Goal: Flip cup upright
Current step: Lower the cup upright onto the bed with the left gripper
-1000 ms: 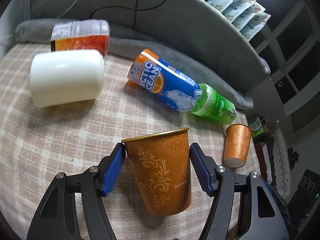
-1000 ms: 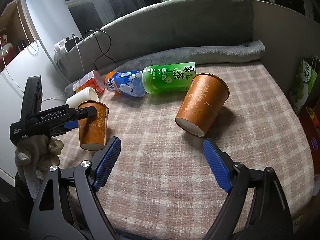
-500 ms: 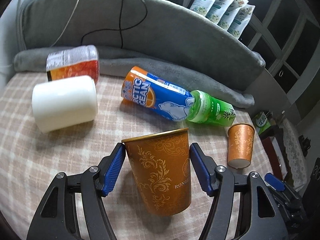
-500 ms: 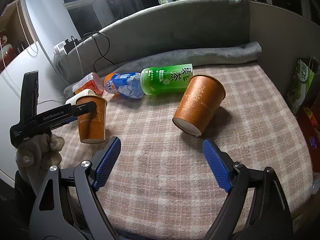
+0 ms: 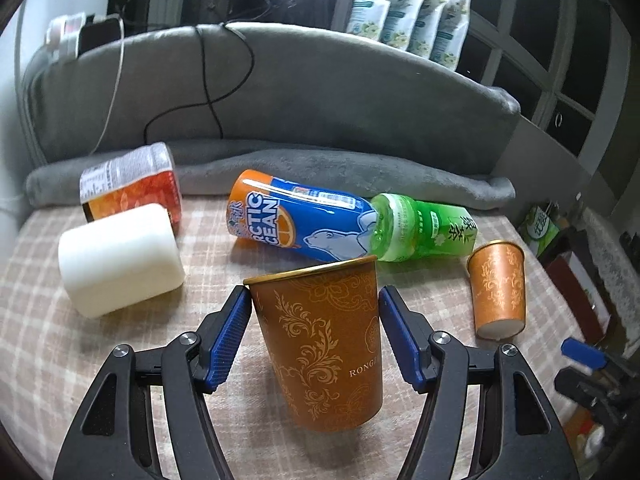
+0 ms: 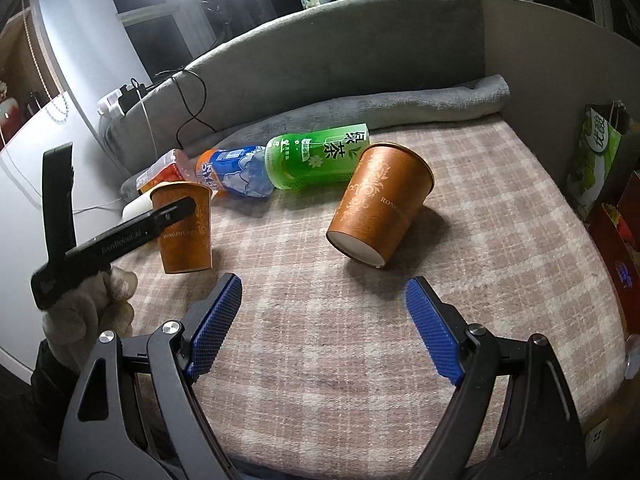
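Both left gripper [image 5: 314, 334] fingers clamp the upright cup [image 5: 324, 350], hiding its sides; right gripper [image 6: 324, 326] gapes empty.

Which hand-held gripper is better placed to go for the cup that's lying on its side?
Right. The right hand-held gripper is open and empty, facing the tipped cup. The left hand-held gripper is already around the upright cup.

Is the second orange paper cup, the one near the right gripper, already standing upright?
No, the second orange paper cup lies tilted on its side on the checked cloth, white base showing, ahead of the open right gripper.
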{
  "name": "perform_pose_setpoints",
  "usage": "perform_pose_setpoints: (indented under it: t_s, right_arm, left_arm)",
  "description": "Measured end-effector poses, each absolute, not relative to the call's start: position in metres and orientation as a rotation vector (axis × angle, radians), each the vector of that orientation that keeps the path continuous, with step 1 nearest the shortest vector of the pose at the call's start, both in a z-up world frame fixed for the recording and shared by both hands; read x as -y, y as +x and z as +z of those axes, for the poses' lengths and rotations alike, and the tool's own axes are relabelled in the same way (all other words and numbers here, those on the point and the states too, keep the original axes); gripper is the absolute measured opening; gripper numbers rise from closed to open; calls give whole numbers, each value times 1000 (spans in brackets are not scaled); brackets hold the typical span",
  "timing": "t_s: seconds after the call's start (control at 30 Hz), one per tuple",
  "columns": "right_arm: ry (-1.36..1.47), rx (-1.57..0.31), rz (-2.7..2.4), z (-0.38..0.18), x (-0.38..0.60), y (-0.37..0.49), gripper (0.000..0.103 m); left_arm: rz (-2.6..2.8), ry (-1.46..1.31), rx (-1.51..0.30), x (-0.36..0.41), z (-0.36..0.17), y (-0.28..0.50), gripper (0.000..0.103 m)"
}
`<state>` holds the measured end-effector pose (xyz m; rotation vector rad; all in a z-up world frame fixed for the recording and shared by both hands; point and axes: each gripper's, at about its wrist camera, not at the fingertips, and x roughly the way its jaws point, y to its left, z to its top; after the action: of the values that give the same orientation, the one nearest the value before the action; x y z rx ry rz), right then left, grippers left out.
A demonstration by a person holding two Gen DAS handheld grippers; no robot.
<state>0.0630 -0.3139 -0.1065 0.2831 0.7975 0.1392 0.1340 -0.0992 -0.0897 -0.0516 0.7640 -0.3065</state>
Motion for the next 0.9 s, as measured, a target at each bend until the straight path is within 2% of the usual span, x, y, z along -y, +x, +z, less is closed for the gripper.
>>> perform_pose_setpoints:
  t_s: [0.9]
  right_arm:
    - [259,-764,172,-95,298,45,87]
  left_arm:
    - [-345,-9,-735,98,-88,82,64]
